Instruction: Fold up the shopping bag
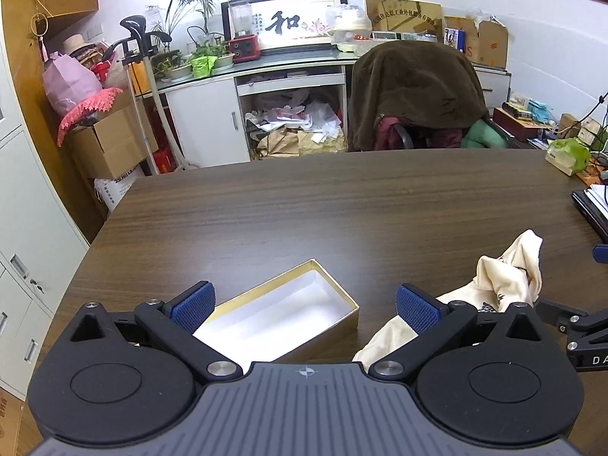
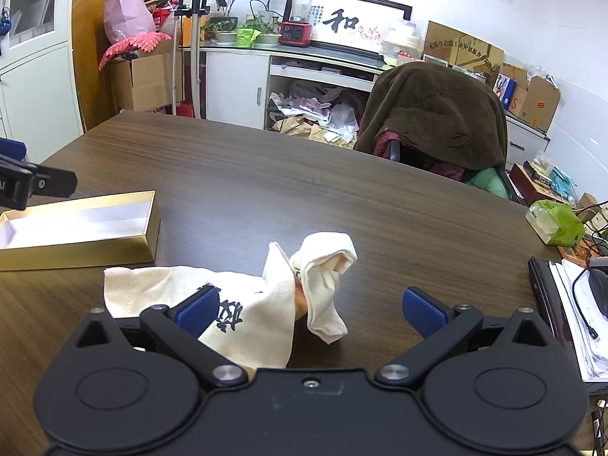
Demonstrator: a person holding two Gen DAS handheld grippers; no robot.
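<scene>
A cluttered office is seen, with a dark wooden table (image 2: 304,174) taking up the foreground of both wrist views. Nearest the lens in the right wrist view, the right gripper (image 2: 309,309) is held with its jaws spread wide and nothing between the blue pads. The cream shopping bag (image 2: 247,296) lies crumpled on the table directly under and just ahead of these jaws: a flatter printed portion runs beneath the left-hand pad, while a bunched, twisted lump stands up between the two pads, slightly ahead of them. The bag's long axis is judged to run roughly across the jaw opening, from the flat corner at the left towards the raised knot at centre.

In the left wrist view, the left gripper (image 1: 306,309) is likewise spread and empty. Between and just ahead of its jaws sits an open gold box (image 1: 288,319) with a white lining; the bag is seen off past the right-hand pad, partly hidden by that finger.

The right gripper is therefore judged the nearer to the bag, and the left would have to be brought sideways past the box. The bag is not yet flattened, so spreading it is judged the step in hand.

Farther off, a chair draped with a brown blanket (image 2: 433,114) is visible beyond the table.
</scene>
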